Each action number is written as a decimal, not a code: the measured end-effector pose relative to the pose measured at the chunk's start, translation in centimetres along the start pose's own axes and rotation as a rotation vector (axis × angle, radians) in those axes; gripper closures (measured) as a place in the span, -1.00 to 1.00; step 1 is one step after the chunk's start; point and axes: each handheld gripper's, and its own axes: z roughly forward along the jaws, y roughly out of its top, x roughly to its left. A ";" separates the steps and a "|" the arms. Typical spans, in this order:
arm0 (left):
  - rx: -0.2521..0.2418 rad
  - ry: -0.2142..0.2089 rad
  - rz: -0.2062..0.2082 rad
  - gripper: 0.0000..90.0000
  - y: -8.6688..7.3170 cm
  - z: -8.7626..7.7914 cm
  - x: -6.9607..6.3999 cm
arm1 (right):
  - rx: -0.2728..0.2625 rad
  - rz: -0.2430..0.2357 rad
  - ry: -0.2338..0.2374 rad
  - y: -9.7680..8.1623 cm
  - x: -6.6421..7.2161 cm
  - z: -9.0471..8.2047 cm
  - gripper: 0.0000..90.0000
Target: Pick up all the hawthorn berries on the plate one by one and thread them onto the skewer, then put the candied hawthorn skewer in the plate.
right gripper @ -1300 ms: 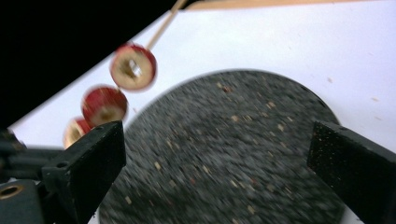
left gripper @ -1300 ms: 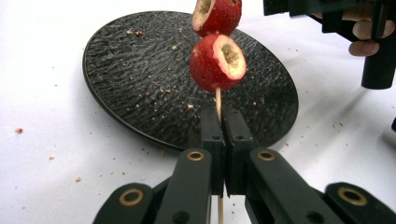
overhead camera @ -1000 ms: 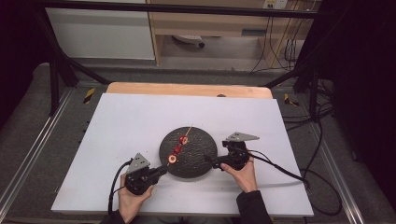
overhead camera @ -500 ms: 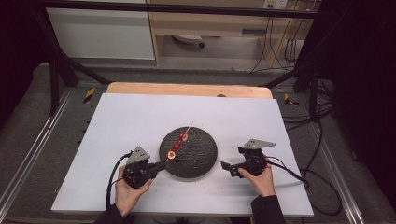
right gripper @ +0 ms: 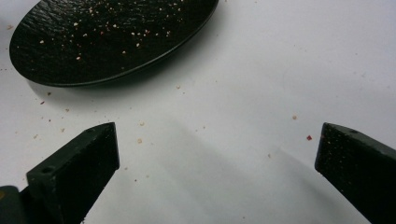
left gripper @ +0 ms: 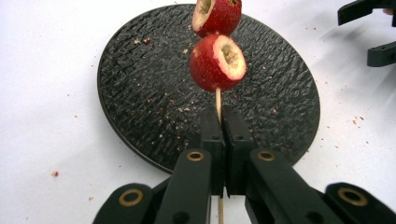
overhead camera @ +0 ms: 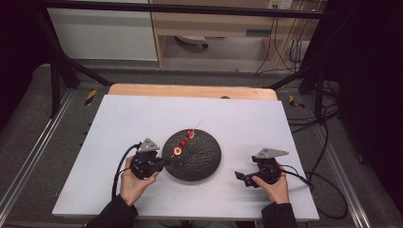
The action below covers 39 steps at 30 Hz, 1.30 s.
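A thin wooden skewer [left gripper: 218, 100] carries red cored fruit pieces [left gripper: 218, 62] and slants up over a round black textured plate [overhead camera: 202, 159] in the middle of the white table. My left gripper [overhead camera: 164, 162] is at the plate's left edge, shut on the skewer's lower end; its pads [left gripper: 223, 135] pinch the stick just below the nearest fruit. In the high view several red pieces [overhead camera: 184, 141] sit along the skewer above the plate. My right gripper [overhead camera: 241, 178] lies on the table to the right of the plate, open, with nothing between its fingertips [right gripper: 93, 149].
Crumbs and red flecks [right gripper: 140, 139] are scattered on the white table sheet [overhead camera: 237, 123] and on the plate. A wooden board edge [overhead camera: 190, 90] runs along the table's far side. Cables [overhead camera: 323, 142] trail off to the right.
My right gripper has pulled away from the plate's right edge to the right and toward the person. My left gripper has lifted the skewer slightly, and its fruit now stands higher over the plate.
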 end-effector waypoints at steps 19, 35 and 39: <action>0.134 0.033 0.024 0.96 1.0 3.3 -0.6 | -0.004 0.015 -0.016 -1.2 -0.5 -0.7 -0.99; 0.217 0.074 0.050 0.96 0.5 5.1 -1.1 | -0.018 0.033 -0.003 -1.4 -0.6 -0.9 -0.99; 0.214 0.080 0.054 0.96 0.5 5.2 -1.2 | -0.020 0.035 -0.002 -1.4 -0.6 -0.9 -0.99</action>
